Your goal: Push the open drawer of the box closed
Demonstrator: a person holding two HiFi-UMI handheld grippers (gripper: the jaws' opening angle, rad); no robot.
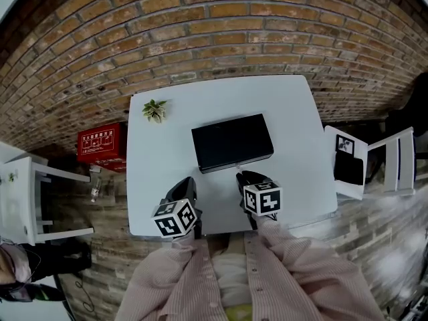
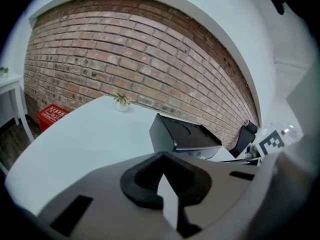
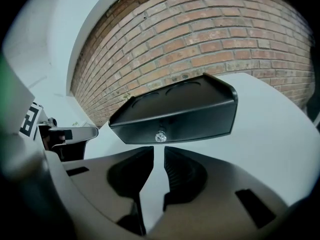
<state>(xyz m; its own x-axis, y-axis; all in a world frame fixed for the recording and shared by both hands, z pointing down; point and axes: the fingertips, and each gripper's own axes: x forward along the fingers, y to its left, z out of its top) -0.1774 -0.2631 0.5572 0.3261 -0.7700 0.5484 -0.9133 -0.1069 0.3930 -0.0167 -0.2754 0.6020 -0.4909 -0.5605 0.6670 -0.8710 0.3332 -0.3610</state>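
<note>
A white tabletop [image 1: 294, 112] stands in front of a brick wall [image 1: 200, 25]. A flat black box [image 1: 232, 141] lies near the middle of the tabletop. The drawer [image 3: 200, 121] is on the side of the box that faces the person. It has a small shiny knob [image 3: 160, 137] in the middle of its front. The front looks almost even with the box, so I cannot tell if it sticks out at all.

The right claw [image 3: 158, 151] is right in front of that knob. Its two jaws are only a little bit apart, with a thin gap between them. Nothing is in the gap. The knob sits just past the tips, and I cannot tell if they touch it.

The left claw [image 2: 161, 155] hangs over the near part of the tabletop, a little to the left of the box and apart from it. Its tips are pressed together, and it holds nothing.

A small green plant [image 1: 154, 110] stands on the far left corner of the tabletop, well away from the box. A red box [image 1: 100, 142] sits on the floor to the left. A white chair [image 1: 27, 199] stands on the left, and another white chair [image 1: 401, 159] on the right. The person's sleeves [image 1: 301, 273] are pink with thin stripes.
</note>
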